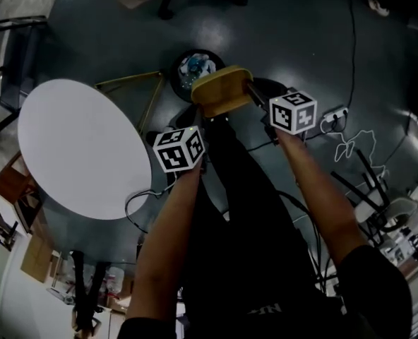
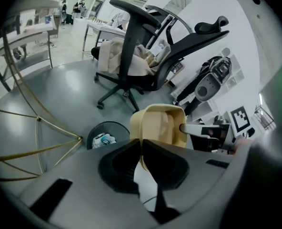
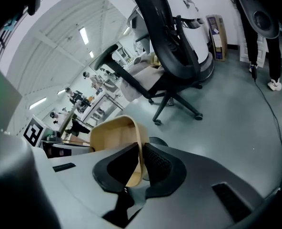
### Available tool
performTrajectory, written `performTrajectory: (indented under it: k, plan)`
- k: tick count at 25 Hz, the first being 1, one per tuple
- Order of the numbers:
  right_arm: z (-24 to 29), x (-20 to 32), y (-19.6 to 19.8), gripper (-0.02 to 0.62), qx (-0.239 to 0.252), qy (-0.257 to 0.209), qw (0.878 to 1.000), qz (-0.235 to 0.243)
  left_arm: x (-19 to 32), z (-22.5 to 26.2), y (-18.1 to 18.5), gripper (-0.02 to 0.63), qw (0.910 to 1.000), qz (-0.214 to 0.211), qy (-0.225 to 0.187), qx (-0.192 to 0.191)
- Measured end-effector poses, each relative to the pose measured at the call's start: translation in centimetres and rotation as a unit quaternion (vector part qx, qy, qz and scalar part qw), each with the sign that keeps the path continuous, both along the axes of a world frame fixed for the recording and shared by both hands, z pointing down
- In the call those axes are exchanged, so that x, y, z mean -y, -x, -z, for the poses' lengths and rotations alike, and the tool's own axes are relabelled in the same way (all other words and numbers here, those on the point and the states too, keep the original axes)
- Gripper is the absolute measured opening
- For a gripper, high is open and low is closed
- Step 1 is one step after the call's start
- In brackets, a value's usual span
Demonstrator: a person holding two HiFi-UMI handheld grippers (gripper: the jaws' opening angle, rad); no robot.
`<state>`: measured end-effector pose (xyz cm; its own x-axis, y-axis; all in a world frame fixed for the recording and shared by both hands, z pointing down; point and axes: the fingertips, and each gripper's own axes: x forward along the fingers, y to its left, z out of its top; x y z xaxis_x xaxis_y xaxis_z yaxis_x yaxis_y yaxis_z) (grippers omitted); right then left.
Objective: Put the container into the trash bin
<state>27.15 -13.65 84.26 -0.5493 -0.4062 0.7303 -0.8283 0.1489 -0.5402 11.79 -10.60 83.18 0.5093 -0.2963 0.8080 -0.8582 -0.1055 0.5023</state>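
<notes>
A tan, shallow container (image 1: 222, 90) hangs over the floor, held at opposite rims by both grippers. My left gripper (image 1: 206, 116) is shut on its near-left rim, and my right gripper (image 1: 255, 92) is shut on its right rim. In the left gripper view the jaws (image 2: 142, 146) pinch the container's wall (image 2: 162, 125), and the right gripper (image 2: 204, 130) shows on the far side. The right gripper view has the pads (image 3: 142, 155) clamped on the thin rim of the container (image 3: 113, 133). A round dark trash bin (image 1: 193, 68) with scraps inside stands just beyond and below the container (image 2: 106, 133).
A white oval table (image 1: 82, 147) fills the left, with a gold wire frame (image 1: 137, 85) beside the bin. A black office chair (image 2: 141, 56) stands behind the bin. Cables (image 1: 354, 143) and a power strip (image 1: 334, 115) lie on the grey floor at right.
</notes>
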Motion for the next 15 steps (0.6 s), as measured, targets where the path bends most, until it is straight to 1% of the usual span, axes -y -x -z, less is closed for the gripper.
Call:
performTrajectory:
  k: [3, 6, 15]
  plan:
    - [-2.8, 0.0, 0.8, 0.061, 0.0, 0.007, 1.0, 0.017, 0.4, -2.6, 0.9, 0.025, 0.9991, 0.023, -0.003, 0.037]
    - [-5.1, 0.0, 1.6, 0.06, -0.003, 0.014, 0.999, 0.03, 0.5, -4.9, 1.7, 0.025, 0.9975, 0.038, -0.003, 0.06]
    - [-10.9, -0.2, 2.8, 0.06, -0.016, 0.034, 0.998, 0.047, 0.1, -11.1, 2.9, 0.02, 0.995, 0.056, 0.014, 0.082]
